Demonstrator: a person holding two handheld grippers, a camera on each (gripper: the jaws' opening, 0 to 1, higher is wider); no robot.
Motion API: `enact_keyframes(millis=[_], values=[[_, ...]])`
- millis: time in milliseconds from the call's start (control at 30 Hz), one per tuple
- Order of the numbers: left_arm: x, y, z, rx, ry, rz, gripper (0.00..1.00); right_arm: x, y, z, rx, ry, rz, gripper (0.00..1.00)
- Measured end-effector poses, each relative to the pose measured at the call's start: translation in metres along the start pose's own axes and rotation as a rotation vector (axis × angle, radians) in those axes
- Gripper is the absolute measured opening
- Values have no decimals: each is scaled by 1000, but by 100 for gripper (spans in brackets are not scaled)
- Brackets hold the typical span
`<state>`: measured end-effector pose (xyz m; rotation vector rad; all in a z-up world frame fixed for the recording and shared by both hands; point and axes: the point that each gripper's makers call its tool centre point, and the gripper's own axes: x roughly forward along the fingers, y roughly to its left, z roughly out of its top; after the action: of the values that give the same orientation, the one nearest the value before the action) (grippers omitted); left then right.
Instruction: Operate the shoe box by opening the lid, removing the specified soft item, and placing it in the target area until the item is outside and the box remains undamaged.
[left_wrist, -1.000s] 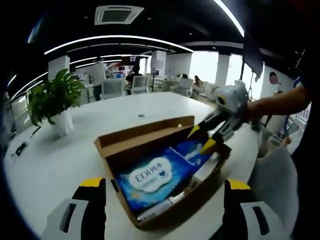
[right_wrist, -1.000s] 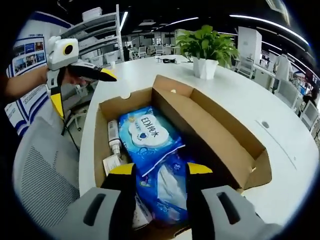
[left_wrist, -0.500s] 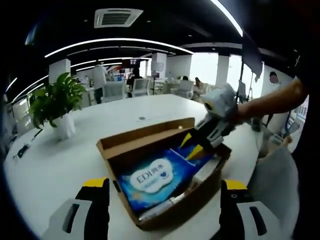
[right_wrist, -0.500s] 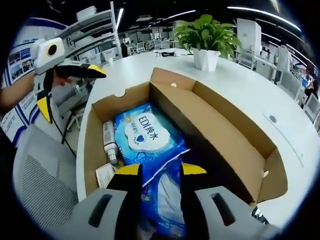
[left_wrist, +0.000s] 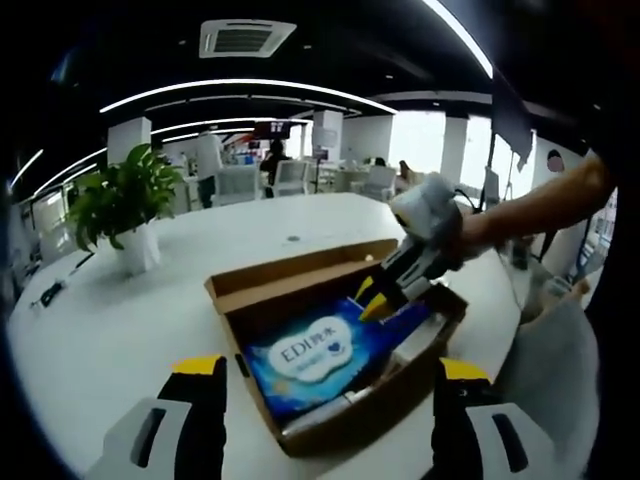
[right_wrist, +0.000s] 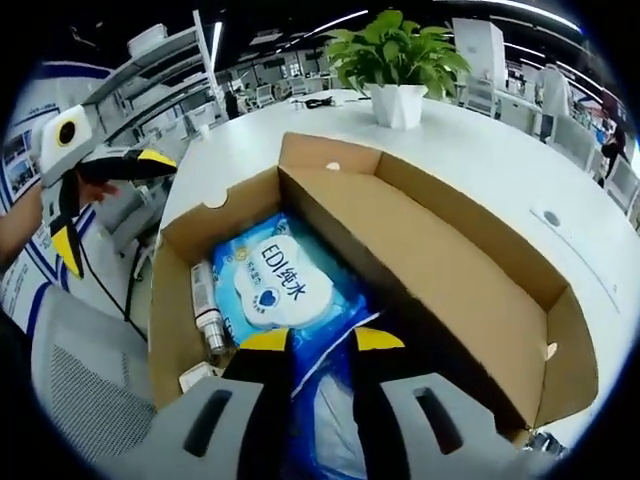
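Inside the open shoe box (right_wrist: 440, 270) on the white table (left_wrist: 100, 330) — right tool (right_wrist: 306, 342) nearly closed around blue wipes pack (right_wrist: 285, 290); left tool (left_wrist: 318, 372) gaping wide, empty — alongside.

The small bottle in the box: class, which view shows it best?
The right gripper view: the small bottle lies in plain sight between the blue wipes pack and the box wall. In the left gripper view it cannot be made out clearly.
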<state>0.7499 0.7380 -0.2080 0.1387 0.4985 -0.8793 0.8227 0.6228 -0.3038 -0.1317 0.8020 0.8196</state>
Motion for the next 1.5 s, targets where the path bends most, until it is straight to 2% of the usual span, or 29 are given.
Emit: enact_keyframes(millis=[200,333,467,600,967,1333,1500], values=[[-1,3,-3,-8,-4,8,84,14,-2,-3,31,16,-16,16],[-1,4,-2,-12,-8,14,83,13,-5,-1,36,11,-33,8],[-2,5,-3,-12,-5,17,82,13,-3,1,-1,4,-43,4],[-1,6,-3,-15,-4,20,81,9,-3,3,1,-4,-47,0],[2,9,-3,-18,7,33,76,-2,0,9,63,-28,-73,0],[8,10,-1,-13,21,38,73,-14,-8,8,72,-29,-99,0],[13,12,0,-12,39,38,67,-23,-11,4,75,-31,-109,0]])
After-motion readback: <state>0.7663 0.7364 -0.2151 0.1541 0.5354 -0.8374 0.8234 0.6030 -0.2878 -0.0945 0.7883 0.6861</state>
